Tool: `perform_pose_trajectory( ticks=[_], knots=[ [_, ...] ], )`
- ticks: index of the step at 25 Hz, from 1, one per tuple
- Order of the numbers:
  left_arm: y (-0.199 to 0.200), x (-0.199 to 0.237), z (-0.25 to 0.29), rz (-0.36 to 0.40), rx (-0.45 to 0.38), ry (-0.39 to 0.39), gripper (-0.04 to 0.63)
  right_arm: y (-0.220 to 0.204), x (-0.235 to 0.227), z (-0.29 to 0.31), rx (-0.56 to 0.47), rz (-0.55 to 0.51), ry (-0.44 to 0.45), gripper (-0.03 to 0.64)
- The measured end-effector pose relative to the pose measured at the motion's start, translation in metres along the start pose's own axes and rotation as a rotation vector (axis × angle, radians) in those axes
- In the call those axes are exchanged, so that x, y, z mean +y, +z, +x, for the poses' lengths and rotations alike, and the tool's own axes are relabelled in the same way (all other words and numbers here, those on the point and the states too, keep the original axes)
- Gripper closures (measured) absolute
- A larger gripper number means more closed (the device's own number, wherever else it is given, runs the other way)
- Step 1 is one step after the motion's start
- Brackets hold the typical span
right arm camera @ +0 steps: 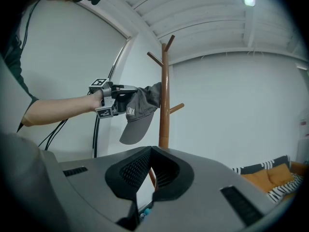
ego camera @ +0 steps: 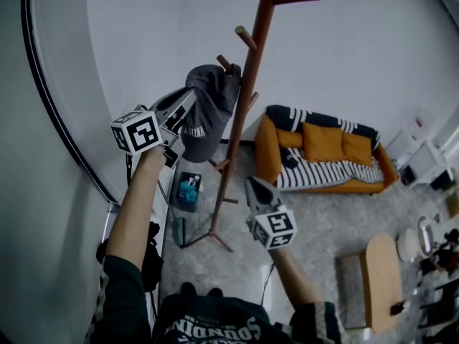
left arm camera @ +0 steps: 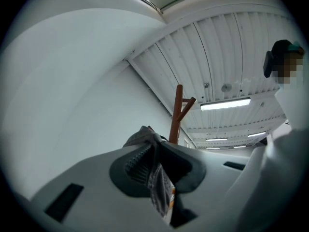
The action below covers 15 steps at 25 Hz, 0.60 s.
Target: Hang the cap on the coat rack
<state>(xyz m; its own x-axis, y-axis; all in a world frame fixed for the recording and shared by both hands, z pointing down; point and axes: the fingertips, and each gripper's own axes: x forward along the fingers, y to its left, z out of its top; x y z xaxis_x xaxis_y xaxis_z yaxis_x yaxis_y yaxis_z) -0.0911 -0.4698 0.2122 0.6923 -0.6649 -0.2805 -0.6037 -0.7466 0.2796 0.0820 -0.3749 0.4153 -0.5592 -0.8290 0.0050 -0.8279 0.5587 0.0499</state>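
Observation:
A dark grey cap (ego camera: 208,110) hangs brim-down from my left gripper (ego camera: 179,113), which is raised high and shut on the cap's fabric (left arm camera: 157,170). The cap's crown rests against the brown wooden coat rack (ego camera: 244,99), just under a short peg (ego camera: 224,64); I cannot tell whether it is hooked on. From the right gripper view the cap (right arm camera: 140,110) touches the rack's pole (right arm camera: 165,105), with the left gripper (right arm camera: 118,98) to its left. My right gripper (ego camera: 257,190) hovers lower, right of the pole, its jaws (right arm camera: 151,147) shut on nothing.
An orange sofa (ego camera: 323,156) with a striped blanket stands against the back wall. A wooden table (ego camera: 380,278) sits at the lower right. A small blue box (ego camera: 188,190) lies by the rack's feet (ego camera: 211,235). Cables run down the left wall (ego camera: 136,185).

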Motion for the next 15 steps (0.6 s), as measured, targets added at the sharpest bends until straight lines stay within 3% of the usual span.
perform_pose_trajectory(
  ticks=[5,10,15],
  knots=[
    [-0.013,0.003,-0.001,0.018,0.016,-0.012,0.543,0.007,-0.004,0.008,0.050,-0.015,-0.013,0.618],
    [-0.036,-0.007,-0.022,0.049,-0.002,0.000,0.543,-0.003,0.007,0.003,0.053,-0.015,0.008,0.618],
    [-0.056,-0.004,-0.033,0.084,0.039,0.018,0.543,-0.001,0.018,0.010,0.034,0.008,0.034,0.617]
  ],
)
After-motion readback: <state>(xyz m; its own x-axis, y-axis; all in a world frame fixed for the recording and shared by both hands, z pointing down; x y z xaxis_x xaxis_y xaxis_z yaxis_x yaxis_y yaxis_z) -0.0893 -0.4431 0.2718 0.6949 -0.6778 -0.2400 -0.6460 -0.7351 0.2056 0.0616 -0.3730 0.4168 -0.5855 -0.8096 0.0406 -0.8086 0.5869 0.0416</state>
